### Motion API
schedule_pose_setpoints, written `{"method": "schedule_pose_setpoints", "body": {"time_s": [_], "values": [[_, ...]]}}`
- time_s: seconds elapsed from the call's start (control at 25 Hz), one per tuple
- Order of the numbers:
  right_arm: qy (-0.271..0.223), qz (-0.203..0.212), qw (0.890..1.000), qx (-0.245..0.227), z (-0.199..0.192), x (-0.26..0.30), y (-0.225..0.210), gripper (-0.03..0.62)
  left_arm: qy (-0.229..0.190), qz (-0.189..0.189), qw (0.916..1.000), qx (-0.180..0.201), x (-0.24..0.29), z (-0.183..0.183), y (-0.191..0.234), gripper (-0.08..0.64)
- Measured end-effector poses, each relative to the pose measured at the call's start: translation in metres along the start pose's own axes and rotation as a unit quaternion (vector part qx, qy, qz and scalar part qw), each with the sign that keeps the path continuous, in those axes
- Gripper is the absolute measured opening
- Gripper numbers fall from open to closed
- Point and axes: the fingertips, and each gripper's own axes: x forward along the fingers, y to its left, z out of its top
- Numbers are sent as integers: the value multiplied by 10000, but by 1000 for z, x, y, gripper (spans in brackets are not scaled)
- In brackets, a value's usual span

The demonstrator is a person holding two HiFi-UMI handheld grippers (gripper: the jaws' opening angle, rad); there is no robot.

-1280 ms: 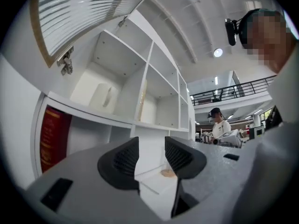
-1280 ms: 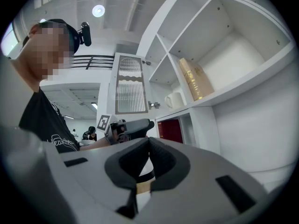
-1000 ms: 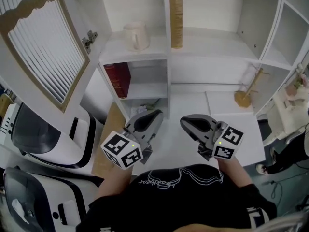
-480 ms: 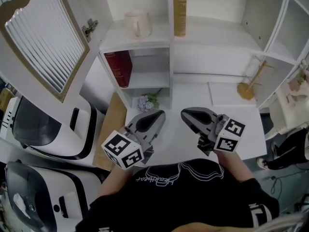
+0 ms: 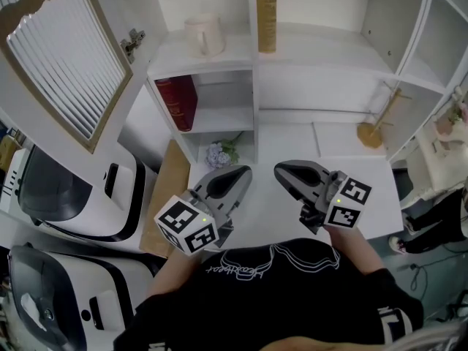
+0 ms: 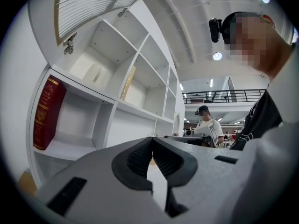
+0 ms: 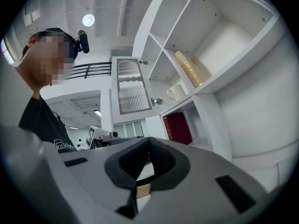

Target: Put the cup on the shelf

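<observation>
Pinching: nothing is held.
Left gripper (image 6: 152,139): jaws are pressed together.
Right gripper (image 7: 148,140): jaws are pressed together.
Cup (image 5: 204,35): seen on shelf (image 5: 227,58), well ahead of both.

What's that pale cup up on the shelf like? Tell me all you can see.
The cup is a cream mug, ceramic by its look, plain, with a side handle. It stands upright and alone on a white shelf, in the compartment above the red book. Only the shelf touches it.
</observation>
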Motion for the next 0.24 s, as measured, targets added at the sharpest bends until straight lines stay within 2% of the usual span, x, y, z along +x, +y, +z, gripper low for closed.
{"method": "schedule_pose_setpoints", "body": {"time_s": [0.24], "values": [[5,-10,10000,26,-1,-2,1,6,40,-31,10000,7,2,-2,-4,5]]}}
